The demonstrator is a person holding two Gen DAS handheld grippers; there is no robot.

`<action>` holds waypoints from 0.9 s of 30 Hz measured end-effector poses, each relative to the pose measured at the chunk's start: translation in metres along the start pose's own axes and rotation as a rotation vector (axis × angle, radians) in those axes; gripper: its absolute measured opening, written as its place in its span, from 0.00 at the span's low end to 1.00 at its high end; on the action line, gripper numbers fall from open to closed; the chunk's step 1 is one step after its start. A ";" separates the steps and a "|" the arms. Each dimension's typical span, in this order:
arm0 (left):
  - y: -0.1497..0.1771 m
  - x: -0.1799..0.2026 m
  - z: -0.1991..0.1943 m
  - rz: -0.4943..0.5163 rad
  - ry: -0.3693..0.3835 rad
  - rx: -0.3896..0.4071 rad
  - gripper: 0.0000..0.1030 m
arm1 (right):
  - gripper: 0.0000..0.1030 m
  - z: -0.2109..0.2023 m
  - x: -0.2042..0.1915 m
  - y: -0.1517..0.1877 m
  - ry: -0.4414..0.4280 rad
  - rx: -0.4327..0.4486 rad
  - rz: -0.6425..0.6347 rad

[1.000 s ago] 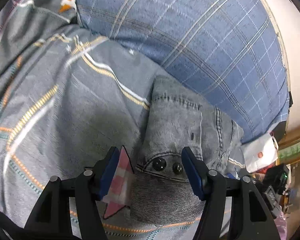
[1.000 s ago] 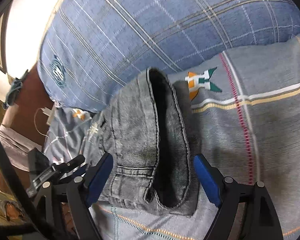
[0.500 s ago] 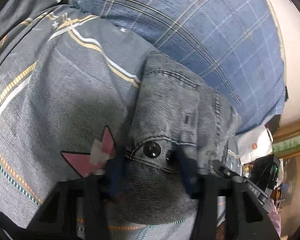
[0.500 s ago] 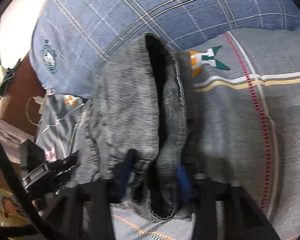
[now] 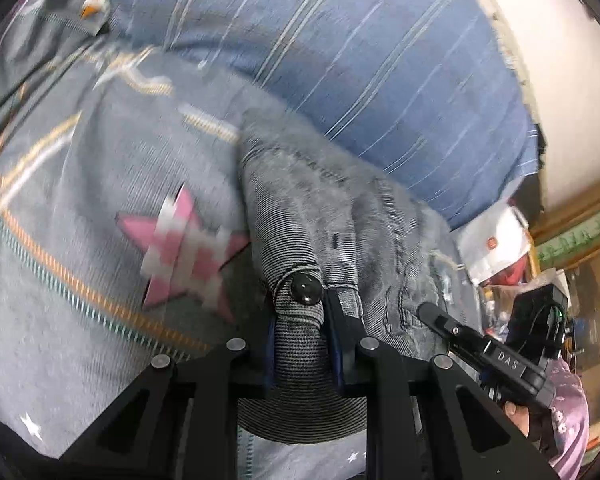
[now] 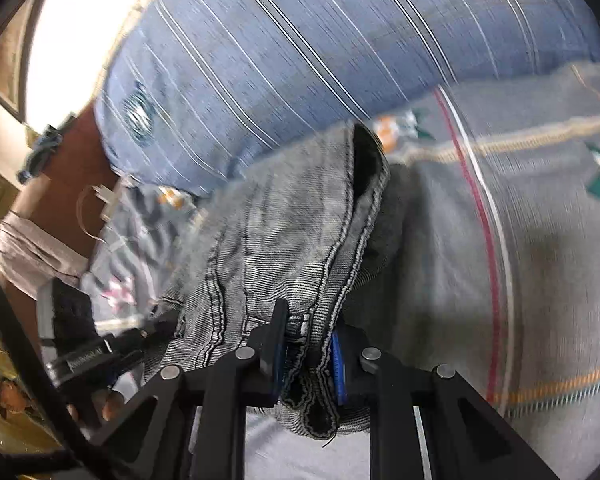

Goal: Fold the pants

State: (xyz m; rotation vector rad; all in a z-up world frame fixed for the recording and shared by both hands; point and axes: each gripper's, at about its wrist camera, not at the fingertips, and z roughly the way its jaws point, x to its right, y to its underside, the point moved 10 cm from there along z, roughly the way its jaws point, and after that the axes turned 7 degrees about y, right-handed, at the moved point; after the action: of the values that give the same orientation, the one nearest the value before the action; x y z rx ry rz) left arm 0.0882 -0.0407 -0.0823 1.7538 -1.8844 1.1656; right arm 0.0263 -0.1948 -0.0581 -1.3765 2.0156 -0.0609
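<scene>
On the bed, a grey bedspread [image 5: 80, 240] printed with a pink star [image 5: 188, 256] is seen at the left, with the grey denim pants [image 5: 320, 208] bunched near the blue plaid pillow [image 5: 360, 60] lying beyond. The left hand-held gripper [image 5: 300, 320] has just been closing and is clamped on the waistband beside a black button [image 5: 306, 288]. Further right, the right hand-held gripper [image 6: 306, 344] has likewise just been closing and is pinched narrowly on the folded waistband edge of the pants [image 6: 284, 232].
</scene>
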 end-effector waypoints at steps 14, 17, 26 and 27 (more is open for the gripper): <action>-0.002 0.004 -0.015 0.111 -0.110 0.056 0.62 | 0.69 -0.017 0.025 0.011 0.027 0.020 0.069; -0.024 0.005 -0.018 0.106 -0.143 0.075 0.63 | 0.73 -0.034 0.020 -0.011 0.027 0.071 0.049; -0.064 -0.012 0.046 0.029 -0.093 -0.038 0.49 | 0.67 0.023 0.019 -0.068 0.008 0.023 0.062; -0.063 -0.016 0.049 0.007 -0.089 -0.034 0.45 | 0.64 0.025 0.024 -0.067 0.019 0.033 0.068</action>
State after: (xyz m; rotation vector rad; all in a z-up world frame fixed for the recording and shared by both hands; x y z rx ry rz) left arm 0.1645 -0.0601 -0.1027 1.8099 -1.9503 1.0678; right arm 0.0889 -0.2362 -0.0625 -1.2904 2.0662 -0.0765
